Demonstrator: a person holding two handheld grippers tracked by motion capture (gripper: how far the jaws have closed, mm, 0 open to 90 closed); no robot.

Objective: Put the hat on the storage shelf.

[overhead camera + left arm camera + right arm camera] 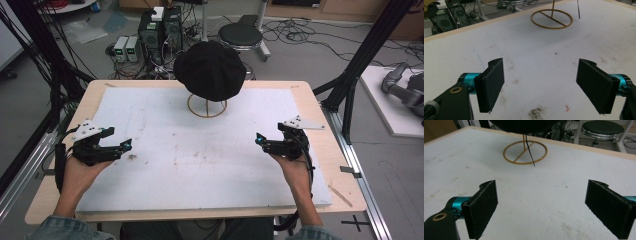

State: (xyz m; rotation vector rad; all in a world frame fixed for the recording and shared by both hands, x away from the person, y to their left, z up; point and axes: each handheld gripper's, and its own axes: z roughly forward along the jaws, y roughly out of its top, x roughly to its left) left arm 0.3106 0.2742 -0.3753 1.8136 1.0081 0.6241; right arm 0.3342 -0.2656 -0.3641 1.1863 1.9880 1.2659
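Note:
A black hat [210, 69] rests on a wooden stand with a ring base [207, 107] at the far middle of the white mat [200, 165]. The ring base [551, 19] lies ahead of the left gripper, and in the right gripper view the ring base [525, 152] sits under the hat's edge [524, 126], with a thin black cord hanging down. My left gripper [127, 145] is low over the mat's left side, jaws open and empty [544, 85]. My right gripper [259, 139] is at the mat's right side, jaws open and empty [549, 207].
The mat covers a wooden table [325, 150]. Beyond the far edge stand a round black stool [240, 35], computer boxes [160, 30] and tangled cables on the floor. Black frame posts [360, 60] rise at both sides. Dirt specks [536, 112] mark the mat.

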